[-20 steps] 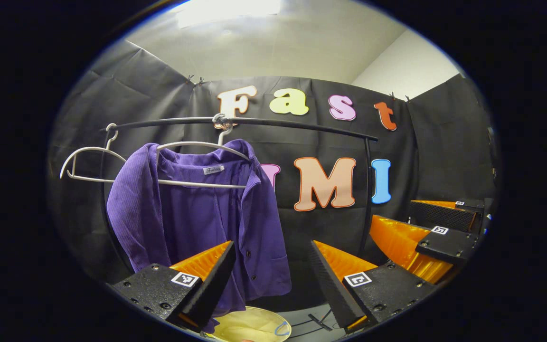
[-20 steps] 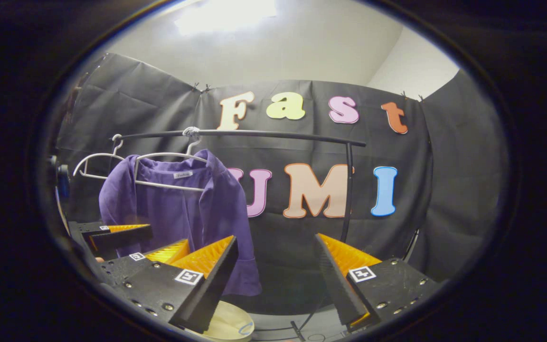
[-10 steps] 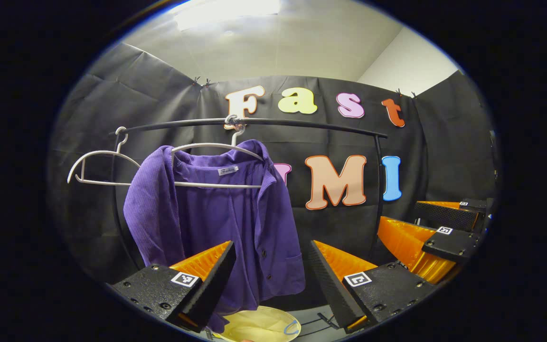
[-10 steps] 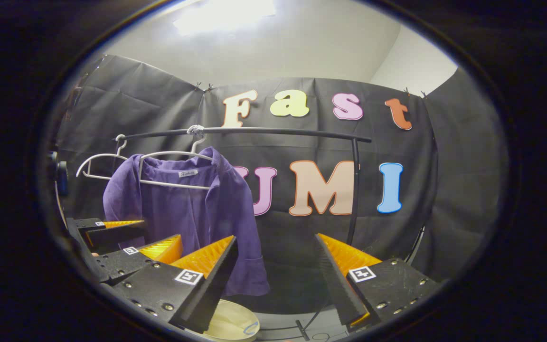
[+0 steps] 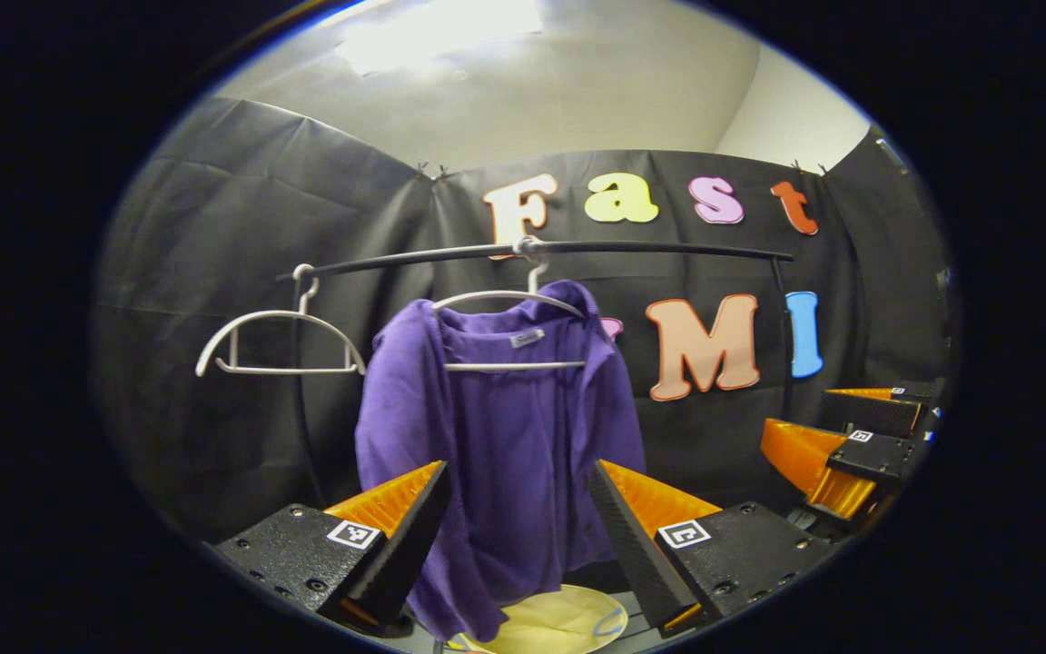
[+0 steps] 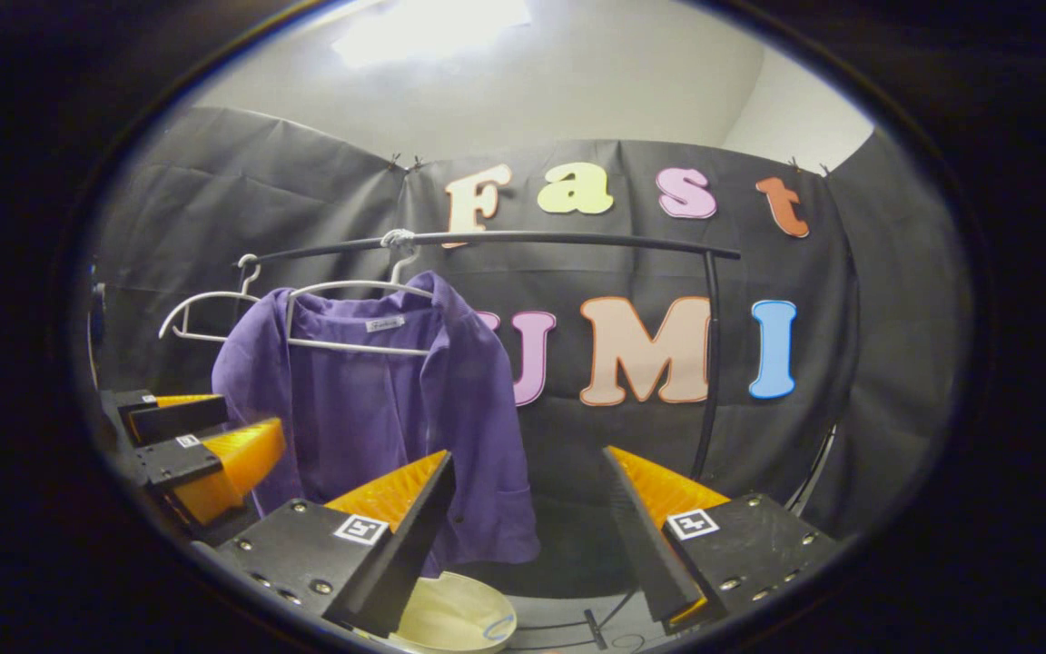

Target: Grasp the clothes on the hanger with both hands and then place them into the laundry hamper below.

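A purple shirt hangs on a white hanger from a black curved rail. A cream laundry hamper sits below it. In the left gripper view my left gripper stands open in front of the shirt's lower half, apart from it. My right gripper is open too, to the right of the shirt. The right gripper appears at the far right of the left gripper view; the left gripper appears at the left of the right gripper view.
An empty white hanger hangs at the rail's left end. The rail's black upright post stands right of the shirt. Black cloth walls close the booth behind.
The left gripper has swung left and back, so the shirt now sits between its fingers in view. The right gripper drifted slightly. Both stay open.
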